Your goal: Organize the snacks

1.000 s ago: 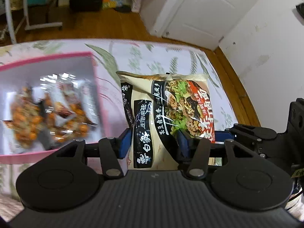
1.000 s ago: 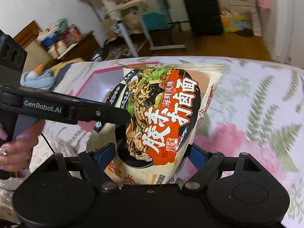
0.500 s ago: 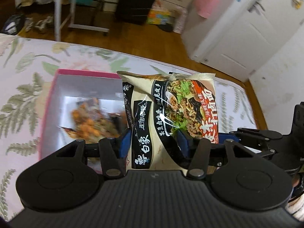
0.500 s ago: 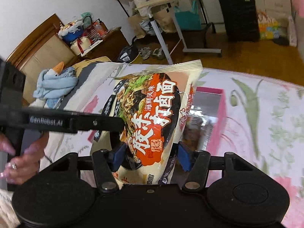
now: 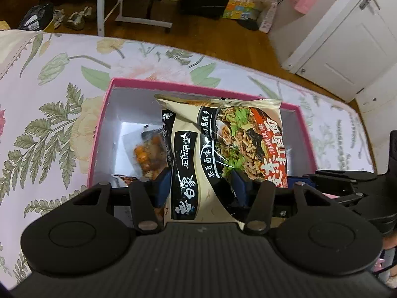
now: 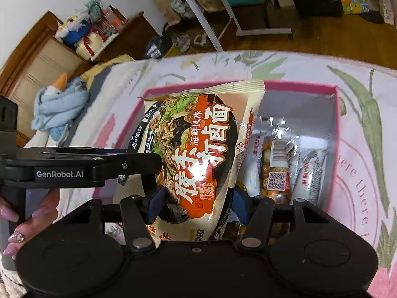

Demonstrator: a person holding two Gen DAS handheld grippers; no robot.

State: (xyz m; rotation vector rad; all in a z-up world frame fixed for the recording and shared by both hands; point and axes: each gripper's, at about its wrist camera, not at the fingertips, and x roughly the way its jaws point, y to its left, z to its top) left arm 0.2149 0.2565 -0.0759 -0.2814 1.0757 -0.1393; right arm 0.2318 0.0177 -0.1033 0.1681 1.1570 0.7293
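Left hand-held gripper (image 5: 201,188): blue pads closed on left part of noodle packet (image 5: 223,154), packet held above pink box (image 5: 99,129) on flowered bed (image 5: 49,94). Right hand-held gripper (image 6: 196,201): narrowed within last second, pads pressing same packet's lower end. Right of packet, small snack packs (image 6: 275,164) lie inside box.

- A home bedroom: a bed with a floral sheet (image 5: 62,104) fills the frame's middle.
- Wooden floor (image 5: 223,39) and white door (image 5: 347,49) at upper right.
- Shoes (image 5: 74,19) upper left.
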